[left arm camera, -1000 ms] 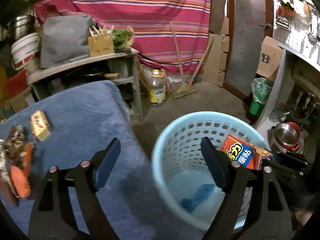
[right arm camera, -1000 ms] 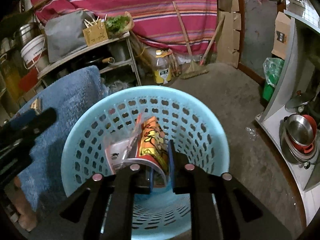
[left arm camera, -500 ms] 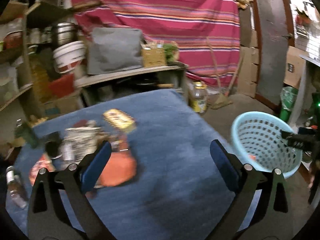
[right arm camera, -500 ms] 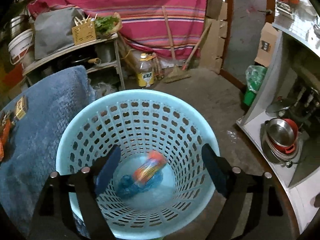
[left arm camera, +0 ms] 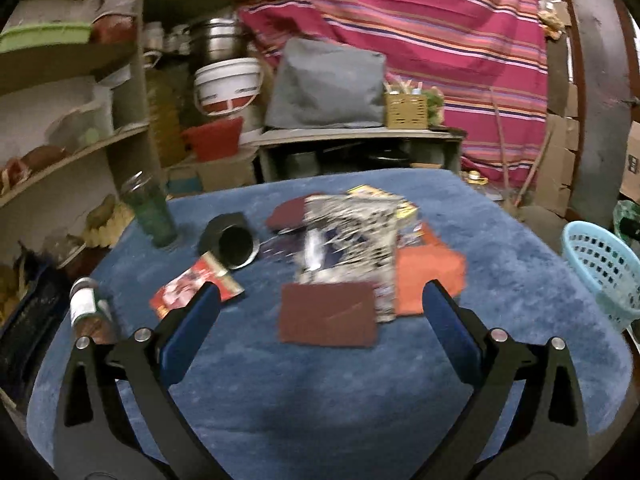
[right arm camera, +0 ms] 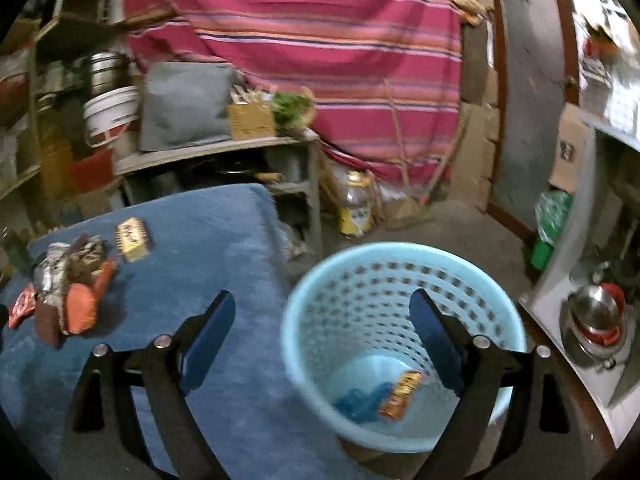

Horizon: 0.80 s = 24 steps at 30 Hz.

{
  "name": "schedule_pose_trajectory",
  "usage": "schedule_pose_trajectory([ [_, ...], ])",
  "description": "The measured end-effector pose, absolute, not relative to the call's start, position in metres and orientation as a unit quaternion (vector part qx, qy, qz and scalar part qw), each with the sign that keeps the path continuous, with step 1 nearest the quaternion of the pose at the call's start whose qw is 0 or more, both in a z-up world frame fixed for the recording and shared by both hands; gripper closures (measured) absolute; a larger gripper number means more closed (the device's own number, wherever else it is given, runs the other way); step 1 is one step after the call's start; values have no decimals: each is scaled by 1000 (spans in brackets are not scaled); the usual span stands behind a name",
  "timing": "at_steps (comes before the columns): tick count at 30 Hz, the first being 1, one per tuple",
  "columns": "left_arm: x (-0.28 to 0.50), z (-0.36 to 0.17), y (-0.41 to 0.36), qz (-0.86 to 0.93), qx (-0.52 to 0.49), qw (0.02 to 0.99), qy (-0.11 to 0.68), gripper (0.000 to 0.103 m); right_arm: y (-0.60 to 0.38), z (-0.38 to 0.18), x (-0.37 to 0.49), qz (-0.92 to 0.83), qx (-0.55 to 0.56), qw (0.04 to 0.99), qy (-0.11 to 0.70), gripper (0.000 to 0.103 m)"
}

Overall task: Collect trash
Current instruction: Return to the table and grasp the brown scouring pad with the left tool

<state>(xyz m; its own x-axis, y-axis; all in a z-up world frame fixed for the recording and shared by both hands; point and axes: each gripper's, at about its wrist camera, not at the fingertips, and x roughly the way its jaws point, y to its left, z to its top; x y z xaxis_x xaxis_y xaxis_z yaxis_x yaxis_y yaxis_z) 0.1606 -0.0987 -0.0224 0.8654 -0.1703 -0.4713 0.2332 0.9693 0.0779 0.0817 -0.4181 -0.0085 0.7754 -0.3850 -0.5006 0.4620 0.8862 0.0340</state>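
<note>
A pile of wrappers lies on the blue-covered table (left arm camera: 320, 392): a dark red packet (left arm camera: 328, 318), an orange packet (left arm camera: 430, 276), a silvery crumpled wrapper (left arm camera: 348, 236) and a red packet (left arm camera: 192, 286). My left gripper (left arm camera: 320, 320) is open and empty, just short of the pile. The light blue basket (right arm camera: 404, 316) stands beside the table; inside lie an orange snack packet (right arm camera: 400, 396) and a blue wrapper (right arm camera: 360, 400). My right gripper (right arm camera: 324, 340) is open and empty above the basket's near rim. The pile also shows in the right wrist view (right arm camera: 68, 284).
On the table stand a green glass (left arm camera: 150, 216), a tipped black cup (left arm camera: 232, 240) and a small bottle (left arm camera: 86, 312). Shelves with pots and a white bucket (left arm camera: 228, 84) rise behind. A cabinet with metal pots (right arm camera: 596, 316) stands right of the basket.
My right gripper opened and the orange snack packet dropped into the basket. My left gripper swung left from the basket to face the wrapper pile on the table.
</note>
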Motion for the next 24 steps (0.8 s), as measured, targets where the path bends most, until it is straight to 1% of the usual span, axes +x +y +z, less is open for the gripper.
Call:
schedule_pose_trajectory([
  [4, 172, -37, -78, -87, 62, 961, 255, 5, -382, -13, 104, -195, 63, 946, 251, 15],
  [6, 181, -45, -71, -87, 57, 956, 275, 5, -367, -16, 115, -183, 58, 947, 259, 13],
  [8, 188, -51, -68, -91, 57, 950, 292, 5, -350, -18, 125, -170, 52, 949, 262, 8],
  [13, 202, -60, -72, -118, 47, 939, 319, 5, -325, -23, 140, -160, 50, 949, 266, 7],
  [24, 238, -78, -106, -167, 53, 909, 379, 6, -341, -31, 157, -167, 94, 939, 285, 6],
])
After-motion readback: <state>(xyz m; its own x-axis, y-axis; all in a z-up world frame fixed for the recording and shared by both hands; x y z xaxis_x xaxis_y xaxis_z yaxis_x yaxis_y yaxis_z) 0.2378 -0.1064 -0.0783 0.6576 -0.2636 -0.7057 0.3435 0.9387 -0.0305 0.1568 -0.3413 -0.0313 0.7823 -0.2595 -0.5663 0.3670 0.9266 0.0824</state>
